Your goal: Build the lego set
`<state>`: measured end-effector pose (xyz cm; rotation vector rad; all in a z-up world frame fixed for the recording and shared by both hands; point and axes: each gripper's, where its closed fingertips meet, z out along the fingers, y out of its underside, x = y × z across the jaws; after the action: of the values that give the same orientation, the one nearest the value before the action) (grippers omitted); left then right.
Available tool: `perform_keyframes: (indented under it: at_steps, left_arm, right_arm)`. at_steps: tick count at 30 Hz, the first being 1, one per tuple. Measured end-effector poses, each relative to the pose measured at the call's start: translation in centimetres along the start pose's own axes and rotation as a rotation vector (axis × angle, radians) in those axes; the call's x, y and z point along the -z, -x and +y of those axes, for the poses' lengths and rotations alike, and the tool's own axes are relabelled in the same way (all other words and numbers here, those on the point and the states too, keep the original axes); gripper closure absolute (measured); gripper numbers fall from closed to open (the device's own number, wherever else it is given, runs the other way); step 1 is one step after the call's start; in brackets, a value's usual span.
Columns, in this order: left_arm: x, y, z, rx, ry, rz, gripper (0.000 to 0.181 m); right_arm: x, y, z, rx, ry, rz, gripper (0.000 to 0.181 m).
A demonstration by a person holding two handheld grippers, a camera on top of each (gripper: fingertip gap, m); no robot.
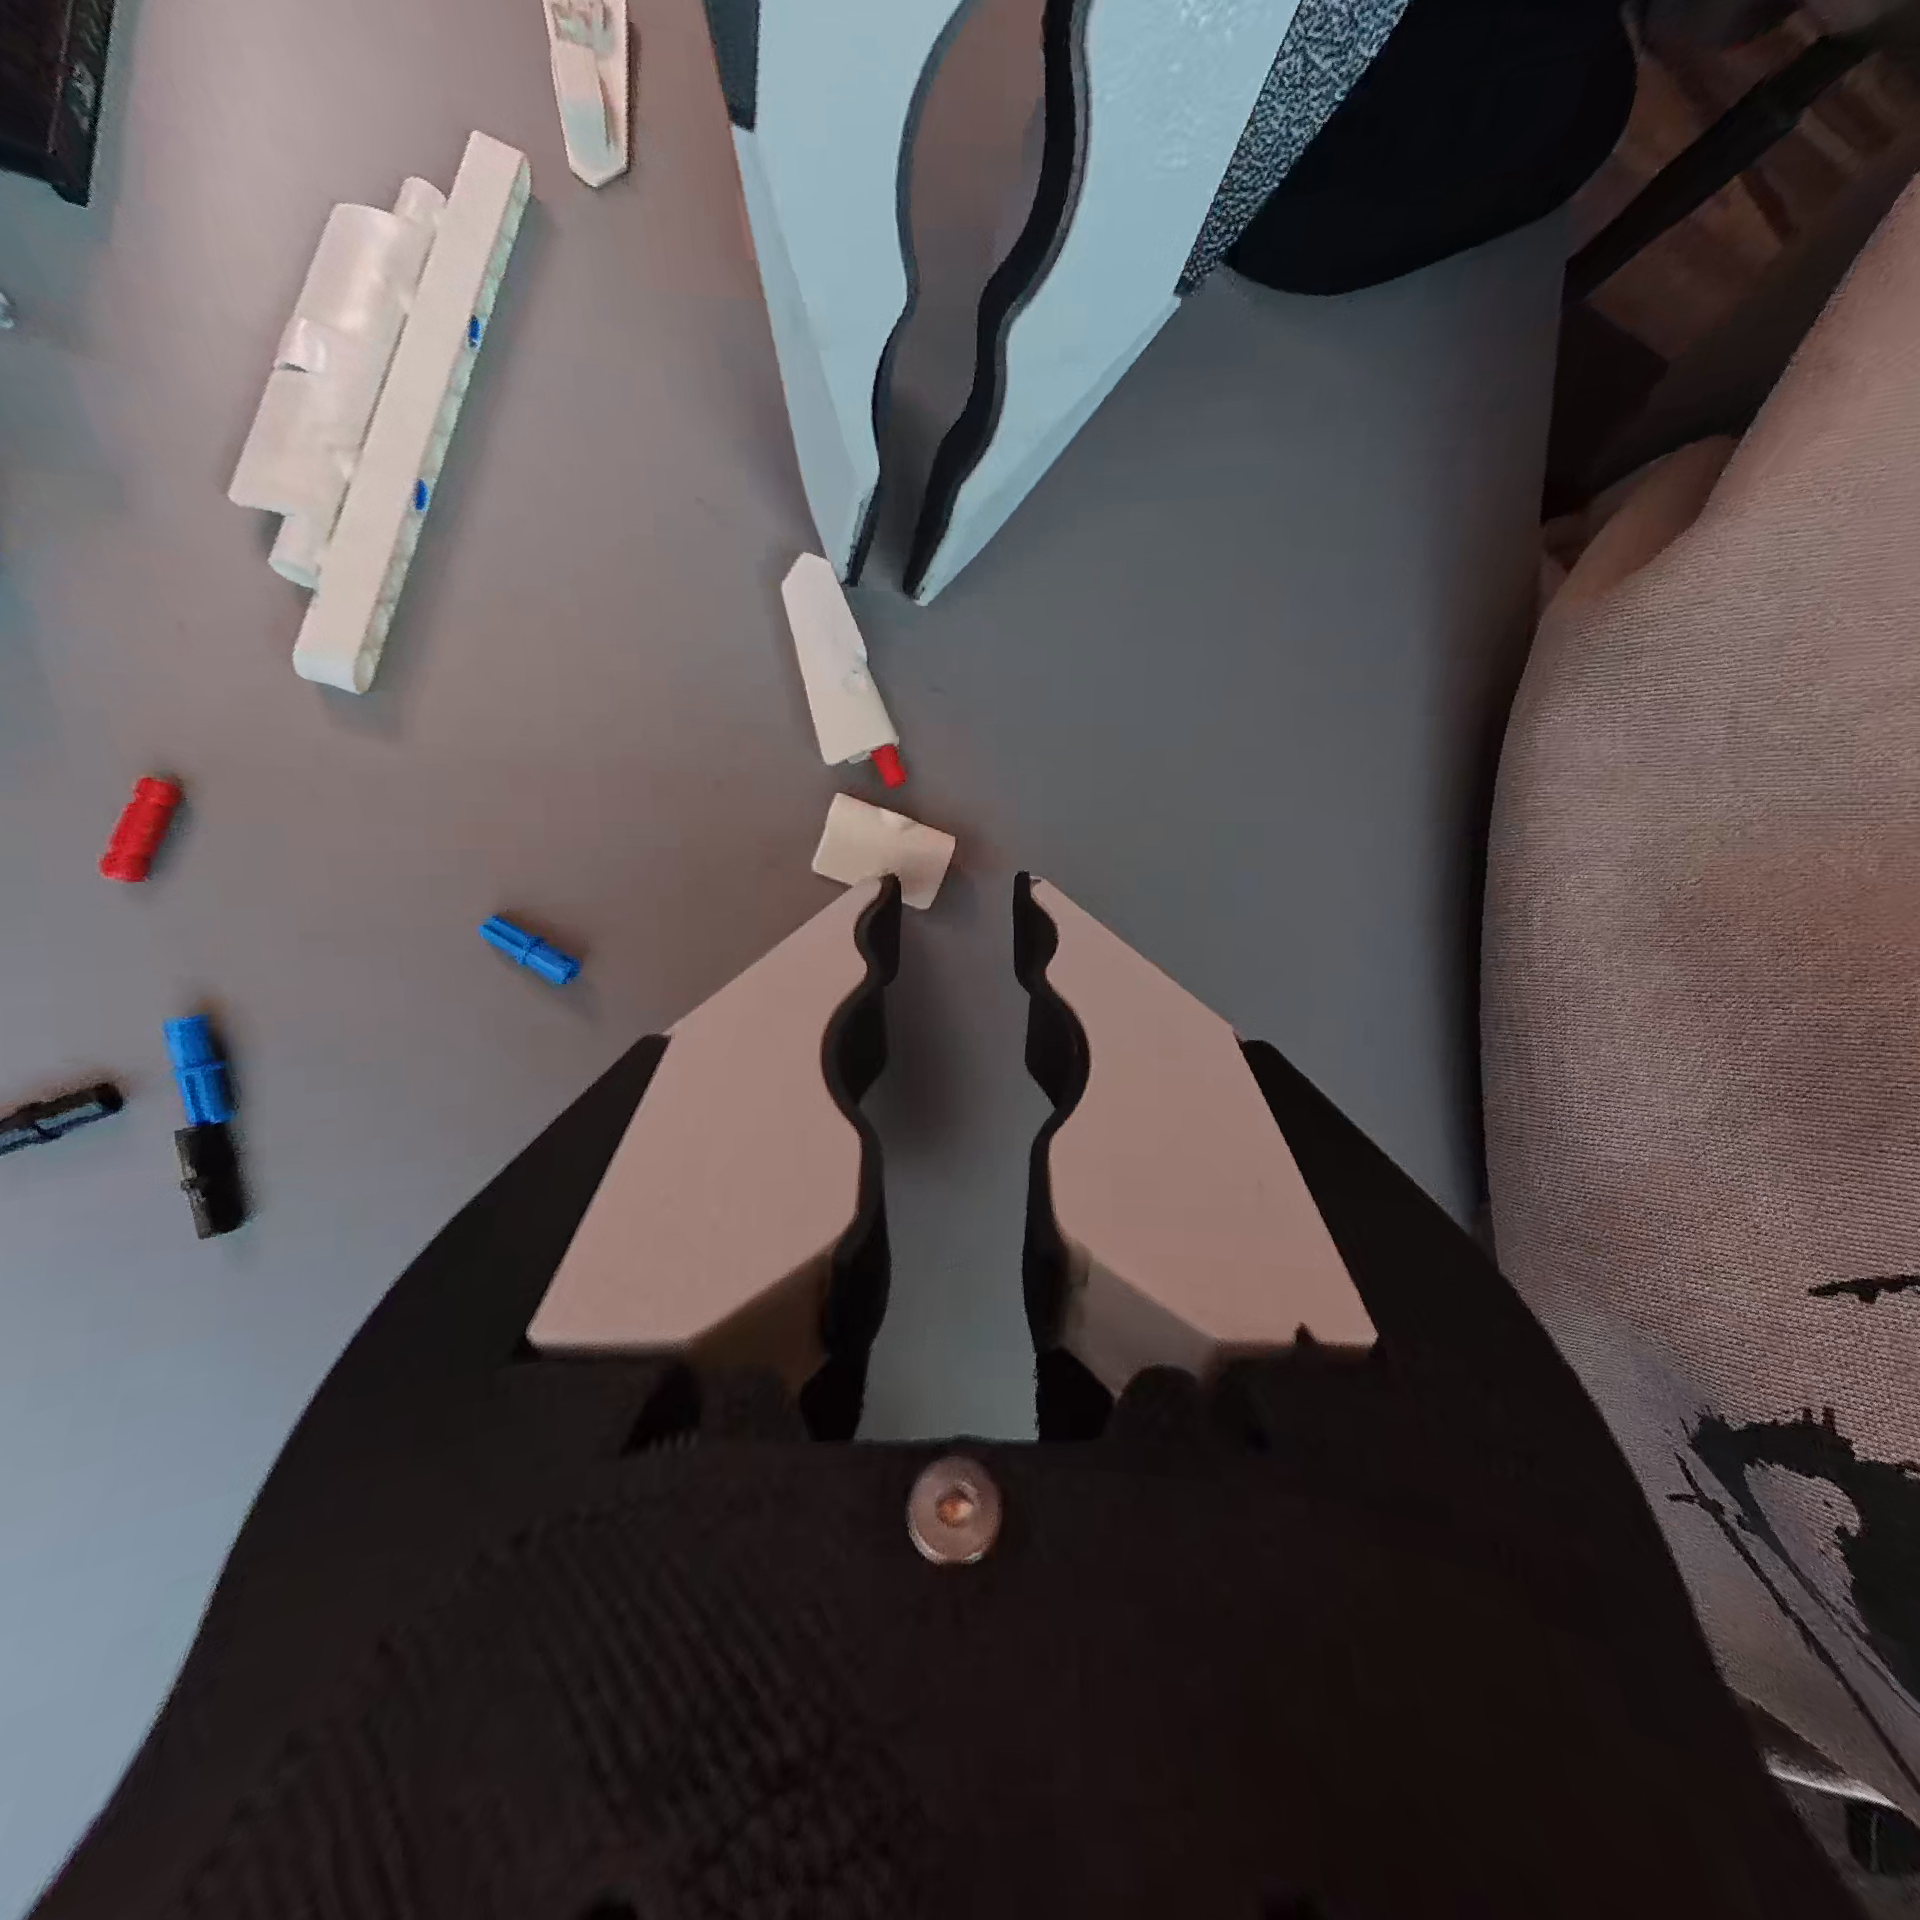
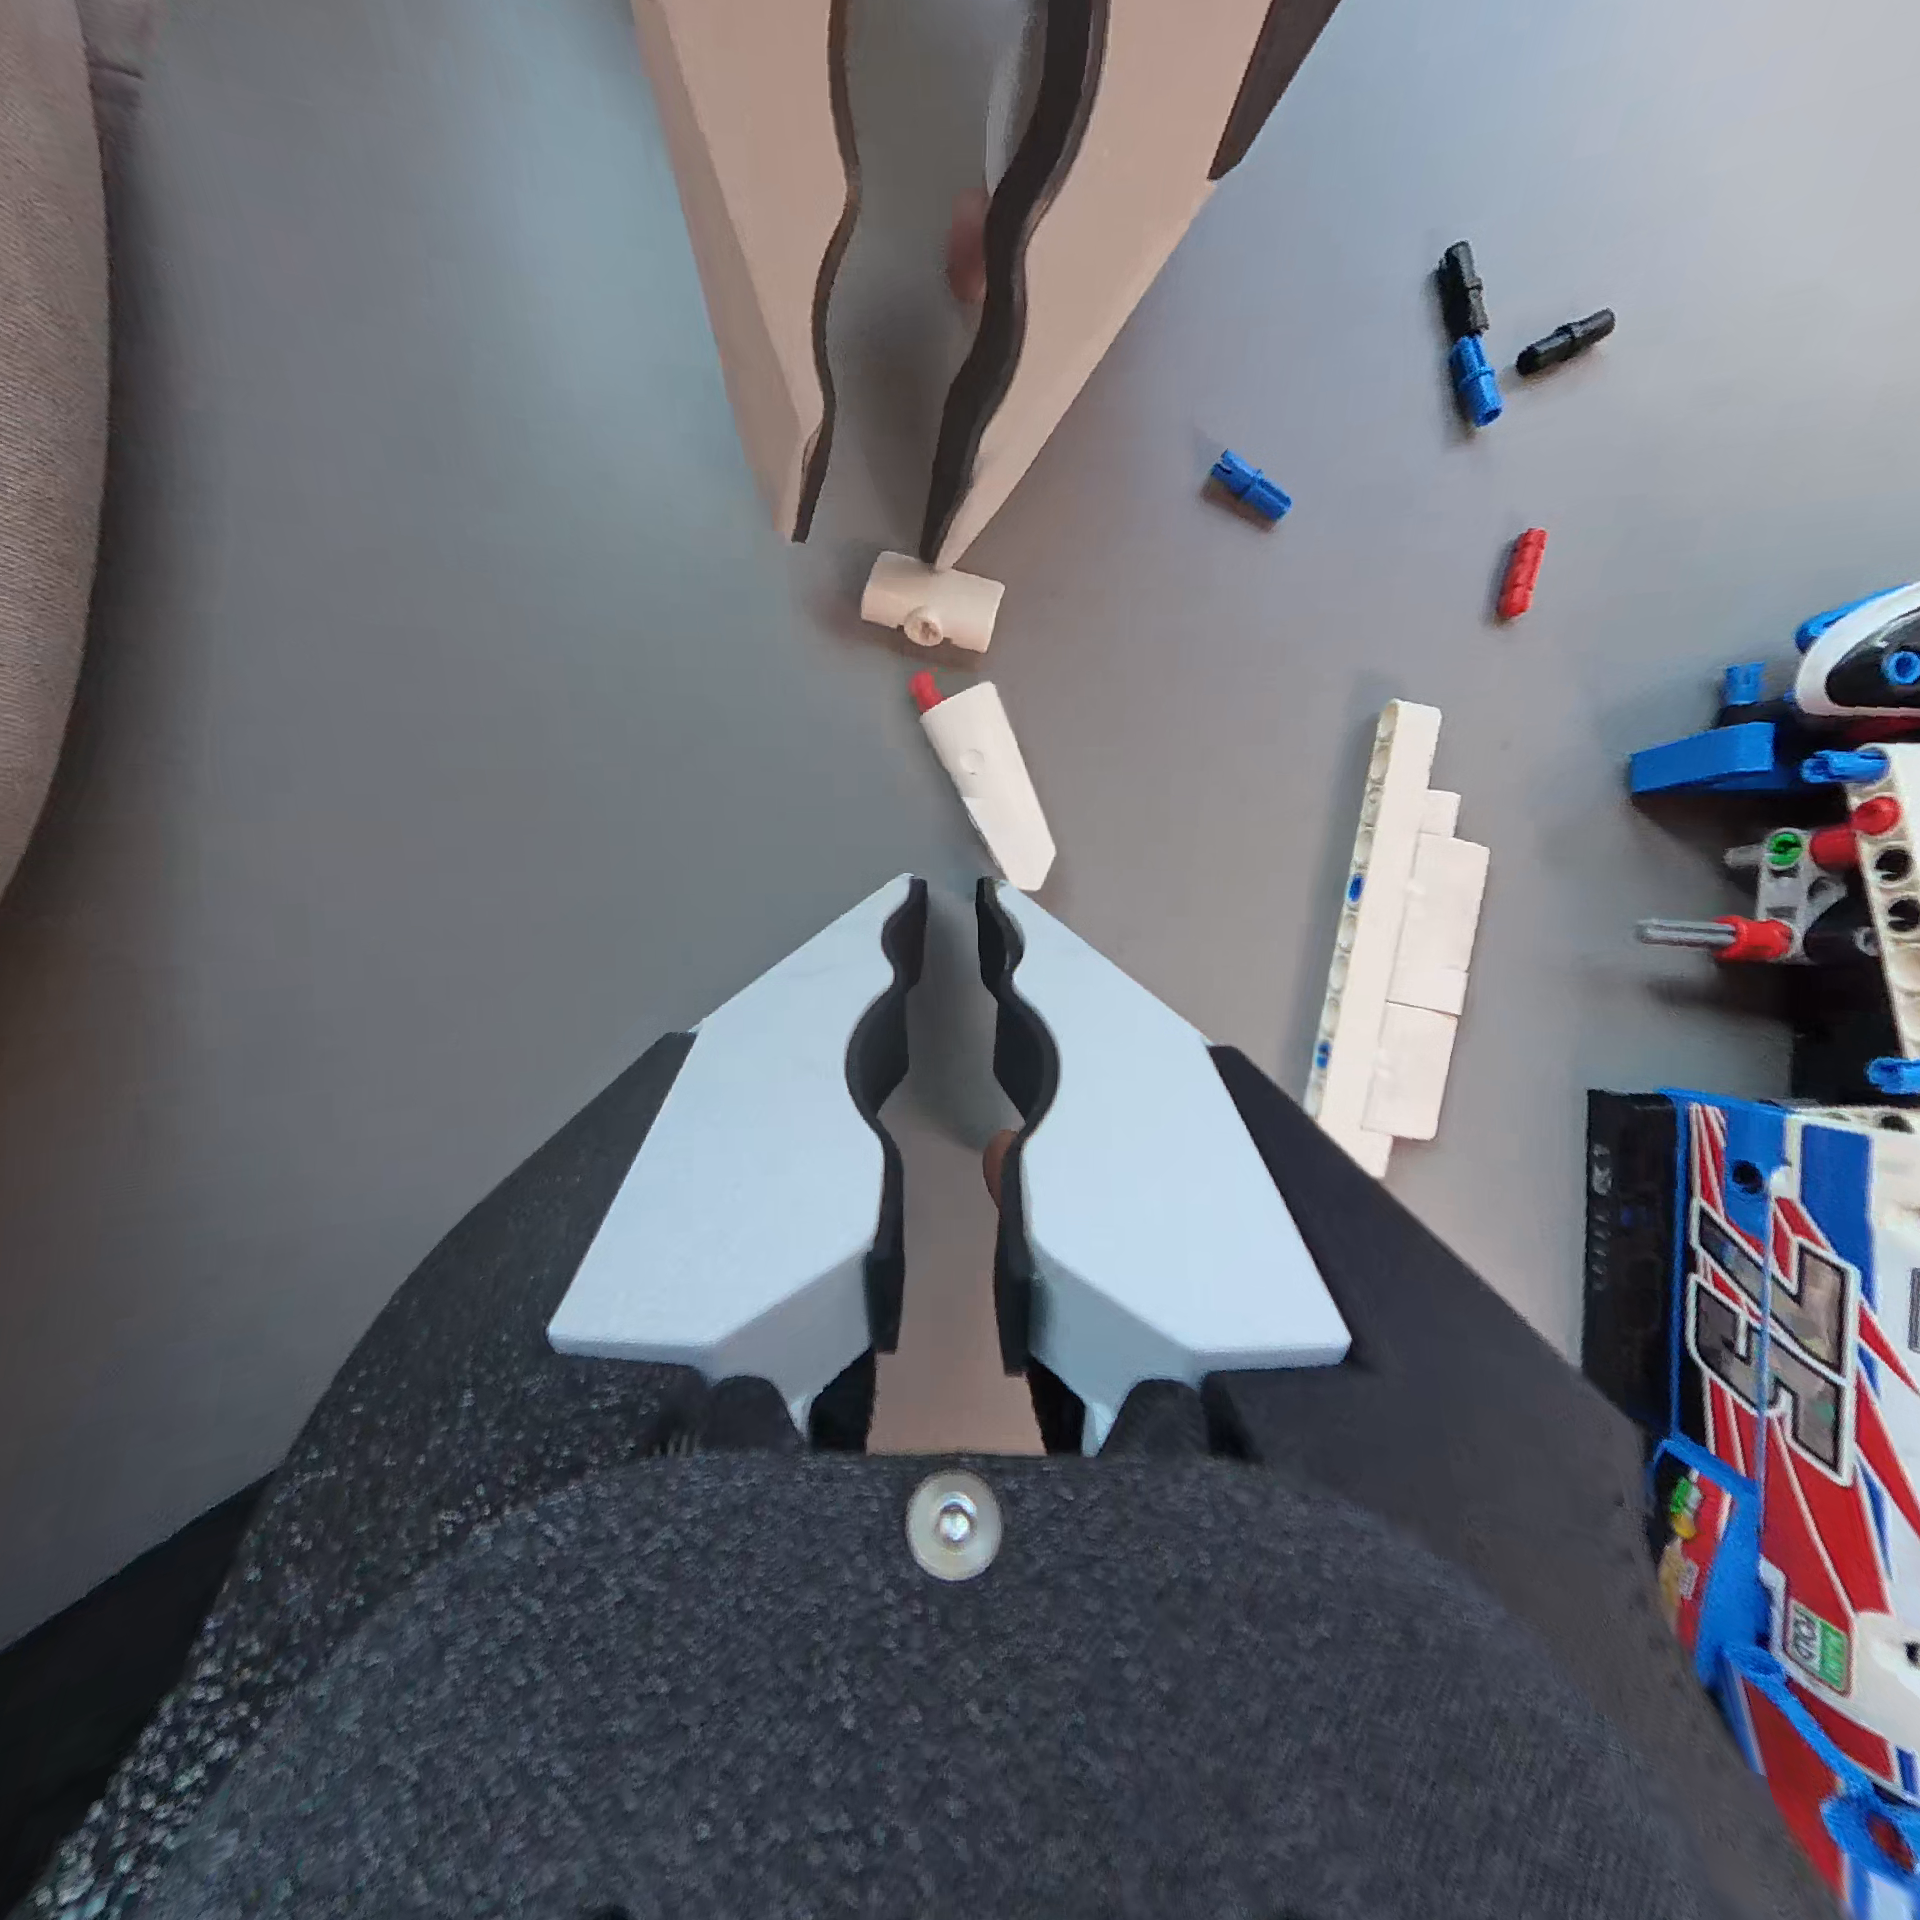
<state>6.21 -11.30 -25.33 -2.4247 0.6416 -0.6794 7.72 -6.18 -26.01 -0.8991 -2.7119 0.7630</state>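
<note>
- Your left tongs (image 1: pixel 956 881), tan with wavy black pads, stand a little apart and hold nothing; their left tip touches the near corner of a small white connector (image 1: pixel 883 850), which lies outside the gap.
- Your right tongs (image 2: pixel 948 885), pale blue with the same wavy pads, are narrowly parted and empty; a white tapered panel (image 2: pixel 987 781) with a red pin (image 2: pixel 923 690) in its far end lies just beyond their right tip.
- In the right wrist view, the connector (image 2: pixel 932 615) and panel sit near each other, not touching, between the two pairs of tongs.
- Whether either tip presses down on the grey surface (image 2: pixel 416 623) is hard to make out.
- Further right, a long white beam with flat tiles (image 2: pixel 1397 925) lies flat; loose blue (image 2: pixel 1250 484), red (image 2: pixel 1520 574) and black (image 2: pixel 1564 341) pins are scattered beyond.
- The blue, red and white model (image 2: pixel 1808 1299) is cut off by the right edge.
</note>
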Motion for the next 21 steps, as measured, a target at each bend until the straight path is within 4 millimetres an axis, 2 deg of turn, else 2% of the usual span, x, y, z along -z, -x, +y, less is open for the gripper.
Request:
perform_keyframes:
  at_steps: [6,15,18,21]
  left_arm:
    - [0.3,0.7,0.1,-0.007,-0.012,-0.033,0.16]
    - [-0.7,-1.3,-0.5,-0.024,-0.045,0.005,0.161]
    - [-0.5,-2.0,-0.6,-0.04,-0.062,0.025,0.16]
    - [1.0,-0.5,-0.5,-0.04,-0.085,-0.034,0.161]
  right_arm:
    - [-0.8,-1.3,-1.2,0.036,0.008,-0.037,0.175]
    - [-1.7,-2.9,-2.7,0.063,0.007,-0.048,0.176]
    - [-1.1,-3.3,-3.1,0.051,-0.021,-0.015,0.176]
    - [0.2,-2.0,-4.1,0.025,-0.109,-0.018,0.174]
